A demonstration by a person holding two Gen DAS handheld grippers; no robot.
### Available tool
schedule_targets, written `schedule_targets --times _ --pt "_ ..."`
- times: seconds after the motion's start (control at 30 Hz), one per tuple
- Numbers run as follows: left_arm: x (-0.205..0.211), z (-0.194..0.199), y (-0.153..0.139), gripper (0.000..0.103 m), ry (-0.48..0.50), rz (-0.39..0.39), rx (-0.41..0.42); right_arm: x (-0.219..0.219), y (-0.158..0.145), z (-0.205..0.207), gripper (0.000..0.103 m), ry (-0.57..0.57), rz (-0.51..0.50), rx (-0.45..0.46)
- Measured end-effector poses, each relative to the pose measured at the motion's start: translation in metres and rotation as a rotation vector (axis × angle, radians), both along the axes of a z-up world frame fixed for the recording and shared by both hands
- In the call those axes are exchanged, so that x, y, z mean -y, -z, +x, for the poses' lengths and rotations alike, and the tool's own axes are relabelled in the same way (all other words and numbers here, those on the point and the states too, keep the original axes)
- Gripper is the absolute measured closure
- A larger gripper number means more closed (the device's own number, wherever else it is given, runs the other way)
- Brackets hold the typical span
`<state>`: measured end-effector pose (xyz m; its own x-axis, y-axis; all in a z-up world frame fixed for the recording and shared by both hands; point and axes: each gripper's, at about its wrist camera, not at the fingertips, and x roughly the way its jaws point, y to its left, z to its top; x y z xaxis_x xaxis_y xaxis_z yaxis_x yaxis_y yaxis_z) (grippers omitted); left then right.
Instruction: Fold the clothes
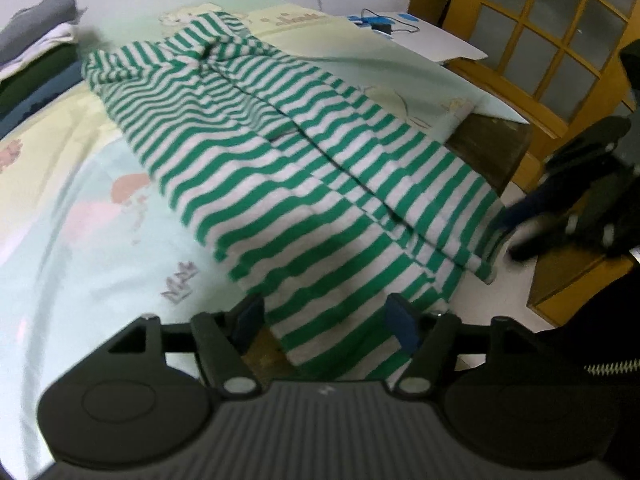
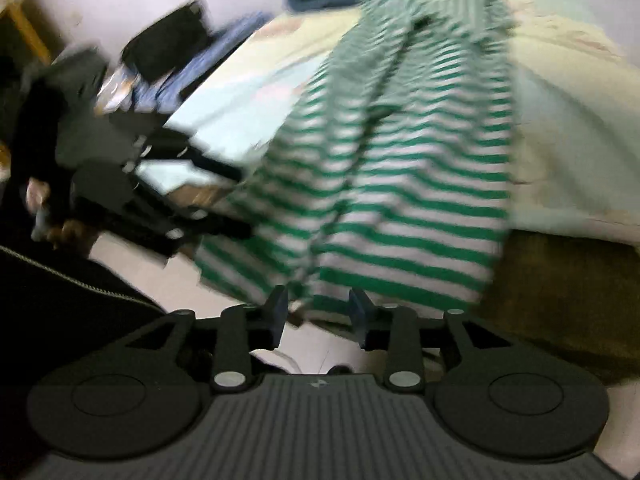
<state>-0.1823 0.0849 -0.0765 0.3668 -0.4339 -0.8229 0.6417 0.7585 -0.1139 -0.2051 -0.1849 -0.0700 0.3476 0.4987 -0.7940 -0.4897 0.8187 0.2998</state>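
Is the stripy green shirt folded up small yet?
Not yet. The stripy shirt has its sides folded in, but it lies stretched long on the bed, its bottom edge hanging off the end.

My left gripper (image 1: 326,316) points steeply down, jaws spread wide, pads pressing nothing. My right gripper (image 2: 316,312) tilts down too, jaws partly apart.

A bed (image 1: 80,200) carries a pale sheet printed with cartoon figures. A stack of folded laundry (image 1: 32,48) sits at its far left corner. Beyond the bed, a white board (image 1: 432,40) holds a small dark device with a cable (image 1: 380,26). A wooden door with frosted panes (image 1: 552,28) stands to the right.
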Motion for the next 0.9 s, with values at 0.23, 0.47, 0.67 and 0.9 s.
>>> schedule_targets --times 0.23,0.47,0.67,0.9 --pt "-0.014 0.007 0.01 0.034 -0.041 -0.013 -0.074 0.038 0.021 0.01 0.065 0.215 -0.054 -0.045" --pt "-0.013 0.004 0.016 0.029 -0.043 -0.012 -0.118 0.036 0.044 0.015 0.076 0.234 0.017 -0.089" --pt "-0.006 -0.002 0.016 0.037 -0.013 -0.003 -0.109 0.043 0.033 0.013 0.095 0.221 0.043 -0.11" --pt "0.001 -0.009 0.015 0.062 0.019 -0.034 -0.115 0.054 0.025 0.012 0.095 0.156 -0.099 -0.097"
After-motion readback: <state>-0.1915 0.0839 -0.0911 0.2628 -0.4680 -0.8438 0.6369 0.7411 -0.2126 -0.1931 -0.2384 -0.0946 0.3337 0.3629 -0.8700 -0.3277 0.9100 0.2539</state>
